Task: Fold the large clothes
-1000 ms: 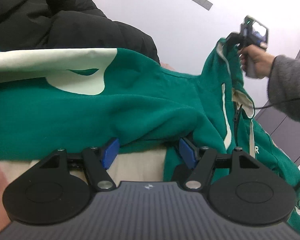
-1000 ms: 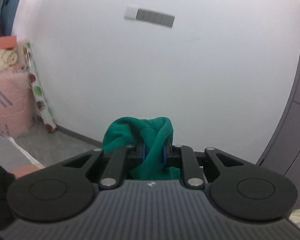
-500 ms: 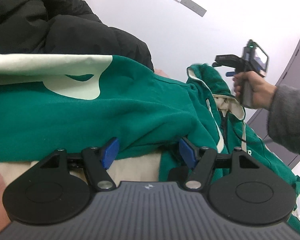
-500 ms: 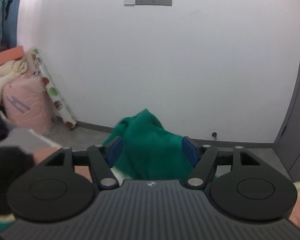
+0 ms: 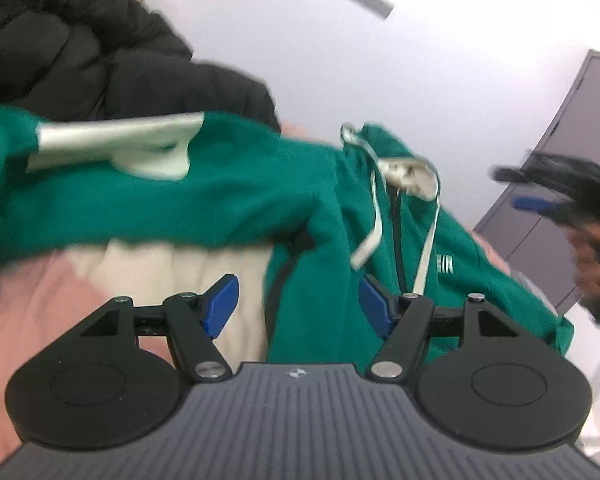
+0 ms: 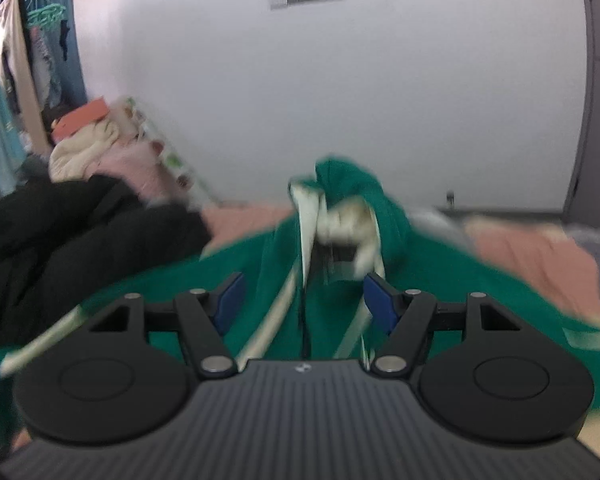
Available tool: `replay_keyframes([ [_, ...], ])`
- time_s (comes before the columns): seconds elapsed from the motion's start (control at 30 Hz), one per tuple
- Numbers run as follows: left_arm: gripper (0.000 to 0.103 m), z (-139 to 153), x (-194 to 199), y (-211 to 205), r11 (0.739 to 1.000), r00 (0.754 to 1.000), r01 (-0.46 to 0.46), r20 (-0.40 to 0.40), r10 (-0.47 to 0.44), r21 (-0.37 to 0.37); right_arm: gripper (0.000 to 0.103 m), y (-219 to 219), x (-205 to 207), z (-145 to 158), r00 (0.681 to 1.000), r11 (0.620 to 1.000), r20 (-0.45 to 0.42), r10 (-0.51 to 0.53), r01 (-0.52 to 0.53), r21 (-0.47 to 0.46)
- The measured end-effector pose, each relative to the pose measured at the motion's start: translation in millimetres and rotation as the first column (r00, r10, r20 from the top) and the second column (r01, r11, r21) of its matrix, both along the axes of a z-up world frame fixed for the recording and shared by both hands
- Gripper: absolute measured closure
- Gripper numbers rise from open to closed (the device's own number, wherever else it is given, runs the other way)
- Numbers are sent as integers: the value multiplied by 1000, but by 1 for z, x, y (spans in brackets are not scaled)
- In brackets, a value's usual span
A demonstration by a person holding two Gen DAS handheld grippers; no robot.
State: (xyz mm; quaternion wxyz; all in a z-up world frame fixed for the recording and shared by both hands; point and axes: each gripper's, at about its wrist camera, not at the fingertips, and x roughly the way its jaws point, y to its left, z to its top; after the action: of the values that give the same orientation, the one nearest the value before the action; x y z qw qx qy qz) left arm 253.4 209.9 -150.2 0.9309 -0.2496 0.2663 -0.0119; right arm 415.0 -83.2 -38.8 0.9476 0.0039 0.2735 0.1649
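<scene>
A green hoodie [image 5: 220, 200] with a cream lining and pale drawstrings lies spread on the bed. Its hood [image 6: 340, 184] stands crumpled in a heap at the far end. My left gripper [image 5: 296, 304] hovers open just short of the hoodie's lower edge, and its blue pads touch no cloth. In the right wrist view my right gripper [image 6: 300, 300] is open above the hoodie's zip front [image 6: 440, 280], with nothing pinched. The left wrist view shows the right gripper [image 5: 516, 188] blurred at the right, held in a hand and off the garment.
A black puffer jacket [image 5: 80, 52] is piled at the left, also in the right wrist view [image 6: 60, 248]. Pink bedding [image 6: 532, 248] shows around the hoodie. A grey wardrobe [image 5: 560, 152] stands at the right. Bundled laundry [image 6: 88, 148] and hanging clothes [image 6: 16, 60] fill the far left.
My right gripper let go of the green hood, opened and swung away to the right; the hood dropped onto the bed. My left gripper drew back from the hoodie's hem.
</scene>
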Motion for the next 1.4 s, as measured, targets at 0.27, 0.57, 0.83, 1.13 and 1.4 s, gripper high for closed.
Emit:
replay_keyframes([
  [0.27,31,7,-41,-35,999,994,32,-107,-32,3,36,-84,-125,-26,984,998,-171,-47,40,-44],
  [0.57,31,-2,-61,-30,998,975,-60,-217,52,-27,26,-175,-170,-71,947,979,-252,-199,204,-4],
  [0.83,31,-19,-62,-29,992,954,-94,-293,64,-90,20,-217,-171,-120,833,903,-469,-293,402,150],
  [1.13,33,-34,-46,-60,999,937,11,-348,1,32,32,-191,-163,-141,861,950,-464,-211,293,111],
  [1.4,95,-9,-59,-64,994,960,92,-270,-74,57,88,-172,-175,-104,937,990,-323,-131,141,7],
])
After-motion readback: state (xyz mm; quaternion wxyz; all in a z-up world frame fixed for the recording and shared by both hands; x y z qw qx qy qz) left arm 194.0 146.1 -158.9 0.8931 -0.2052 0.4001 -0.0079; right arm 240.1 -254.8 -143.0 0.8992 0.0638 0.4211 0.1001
